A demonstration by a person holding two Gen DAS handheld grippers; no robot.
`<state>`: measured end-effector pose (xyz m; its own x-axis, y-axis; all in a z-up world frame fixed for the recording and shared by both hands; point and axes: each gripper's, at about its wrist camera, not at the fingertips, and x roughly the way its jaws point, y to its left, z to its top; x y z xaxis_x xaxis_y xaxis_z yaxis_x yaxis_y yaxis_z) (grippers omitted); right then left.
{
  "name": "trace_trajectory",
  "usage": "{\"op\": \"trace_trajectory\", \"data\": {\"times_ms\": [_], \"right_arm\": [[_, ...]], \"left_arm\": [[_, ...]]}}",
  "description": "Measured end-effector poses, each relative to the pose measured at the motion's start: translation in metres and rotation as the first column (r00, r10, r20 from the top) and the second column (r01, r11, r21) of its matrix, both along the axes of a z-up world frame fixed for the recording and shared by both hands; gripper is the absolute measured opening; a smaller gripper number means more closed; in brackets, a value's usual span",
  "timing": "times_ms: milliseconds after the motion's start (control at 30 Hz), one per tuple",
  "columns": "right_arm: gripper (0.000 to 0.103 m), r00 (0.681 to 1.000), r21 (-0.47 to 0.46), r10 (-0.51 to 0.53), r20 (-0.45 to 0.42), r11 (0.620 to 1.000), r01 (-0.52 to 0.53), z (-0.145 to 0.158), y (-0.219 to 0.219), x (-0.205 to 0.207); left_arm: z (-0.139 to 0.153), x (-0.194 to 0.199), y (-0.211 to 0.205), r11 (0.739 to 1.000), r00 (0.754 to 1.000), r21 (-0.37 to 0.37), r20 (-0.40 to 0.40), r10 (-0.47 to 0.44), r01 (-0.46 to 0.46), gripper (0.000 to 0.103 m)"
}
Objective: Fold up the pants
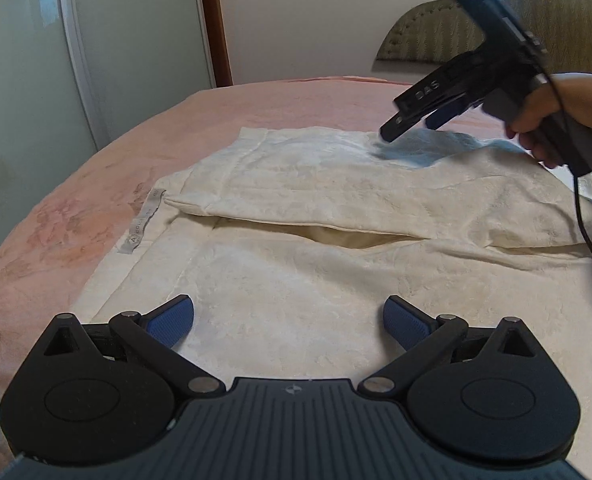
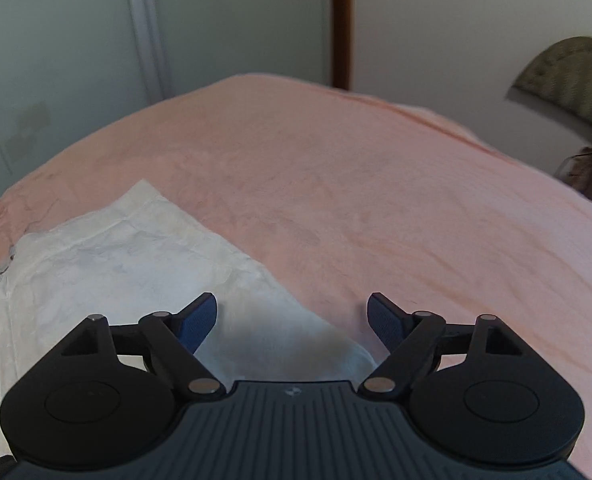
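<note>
Cream pants (image 1: 296, 184): matt woven cloth, faintly embossed, creased. Pink bed (image 1: 96, 184) cover: soft matt cloth, faded floral print. Left hand-held gripper (image 1: 288, 320): matt black plastic, ribbed housing, shiny metal pins, blue textured pads (image 1: 406, 320). Wardrobe door (image 1: 24, 80): glossy, pale. Doorframe (image 1: 216, 20): brown wood.

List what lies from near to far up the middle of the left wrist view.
Left hand-held gripper → pants → pink bedspread → wall.
</note>
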<state>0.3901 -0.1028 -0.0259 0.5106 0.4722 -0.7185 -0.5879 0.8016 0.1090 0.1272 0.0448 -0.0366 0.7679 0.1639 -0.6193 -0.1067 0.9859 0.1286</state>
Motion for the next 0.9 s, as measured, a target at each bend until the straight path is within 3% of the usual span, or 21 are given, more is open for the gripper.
{"op": "trace_trajectory", "data": {"times_ms": [100,133,167,233,367,467,567,667,733,833,900], "right_arm": [[0.079,0.991,-0.02,0.114,-0.077,0.993,-0.116,-0.014,0.014,0.013],[0.067,0.987,-0.026,0.146,-0.061,0.989,-0.148,-0.014,0.016,0.012],[0.043,0.982,-0.011,0.179,-0.062,0.984,-0.18,-0.012,0.016,0.01],[0.017,0.983,-0.016,0.18,-0.041,0.983,-0.181,-0.008,0.015,0.002],[0.011,0.97,-0.148,0.208,0.126,0.971,-0.189,0.0,0.026,-0.037],[0.011,0.923,-0.249,0.255,0.289,0.951,-0.185,0.014,0.037,-0.083],[0.011,0.847,-0.346,0.343,0.405,0.916,-0.205,0.025,0.045,-0.143],[0.01,0.778,-0.439,0.438,0.45,0.868,-0.234,0.026,0.05,-0.206],[0.009,0.762,-0.448,0.478,0.438,0.85,-0.276,0.026,0.051,-0.237],[0.009,0.753,-0.472,0.495,0.433,0.836,-0.278,0.017,0.051,-0.259],[0.009,0.761,-0.467,0.481,0.435,0.843,-0.266,0.015,0.047,-0.257]], "left_arm": [[-0.001,0.001,0.002,1.0,1.0,-0.017,-0.002,0.0,0.0,0.103],[-0.001,0.002,0.003,1.0,1.0,-0.022,-0.002,0.002,-0.002,0.103],[-0.001,0.002,0.003,1.0,1.0,-0.025,-0.002,0.002,-0.002,0.103],[-0.001,0.003,0.004,1.0,1.0,-0.028,-0.002,0.002,-0.002,0.103],[0.002,0.002,0.01,0.998,1.0,-0.057,0.011,0.008,-0.008,0.102],[0.012,-0.003,0.027,0.986,0.996,-0.15,0.053,0.074,-0.066,0.102],[0.025,-0.013,0.055,0.935,0.981,-0.333,0.102,0.166,-0.124,0.101],[0.033,-0.022,0.084,0.83,0.97,-0.547,0.126,0.21,-0.109,0.102],[0.036,-0.017,0.096,0.763,0.972,-0.639,0.107,0.207,-0.092,0.101],[0.043,0.005,0.103,0.726,0.985,-0.683,0.059,0.164,-0.08,0.101],[0.047,0.019,0.104,0.723,0.989,-0.686,0.033,0.145,-0.083,0.101]]}}
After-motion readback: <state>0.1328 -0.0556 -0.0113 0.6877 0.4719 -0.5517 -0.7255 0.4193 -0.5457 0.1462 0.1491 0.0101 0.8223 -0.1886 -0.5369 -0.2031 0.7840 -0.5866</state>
